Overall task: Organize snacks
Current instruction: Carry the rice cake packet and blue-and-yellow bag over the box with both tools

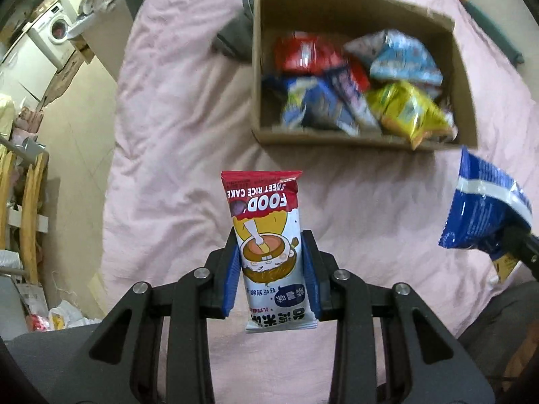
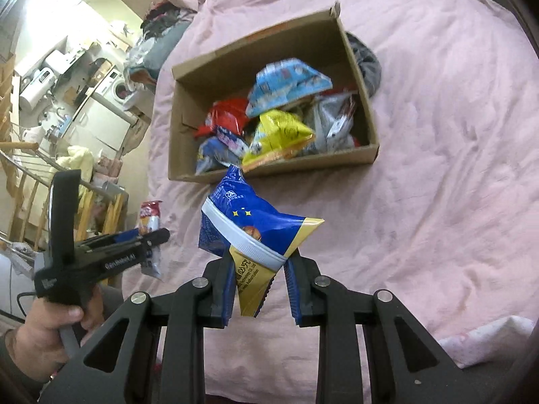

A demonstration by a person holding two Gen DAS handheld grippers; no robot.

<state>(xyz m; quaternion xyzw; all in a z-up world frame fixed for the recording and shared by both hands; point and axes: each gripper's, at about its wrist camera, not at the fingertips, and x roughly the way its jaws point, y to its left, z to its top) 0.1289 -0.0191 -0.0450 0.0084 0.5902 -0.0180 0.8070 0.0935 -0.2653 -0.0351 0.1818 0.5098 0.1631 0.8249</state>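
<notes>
The left gripper (image 1: 271, 269) is pinching a rice cake packet (image 1: 267, 235) between nearly closed jaws, and the right gripper (image 2: 257, 286) is clamping a blue and yellow snack bag (image 2: 256, 232) the same way. Both are hanging above the pink bedspread (image 1: 168, 134), short of the cardboard box (image 1: 353, 139), which is already holding several packets. To do this step well, each hand is probably best carrying its snack over the near wall before letting go, one at a time, aiming for gaps so nothing is sliding out. The rice cake packet is standing with its long axis along the fingers, red end pointing toward the box; the blue bag is sitting crumpled and tilted, its yellow corner pinched
</notes>
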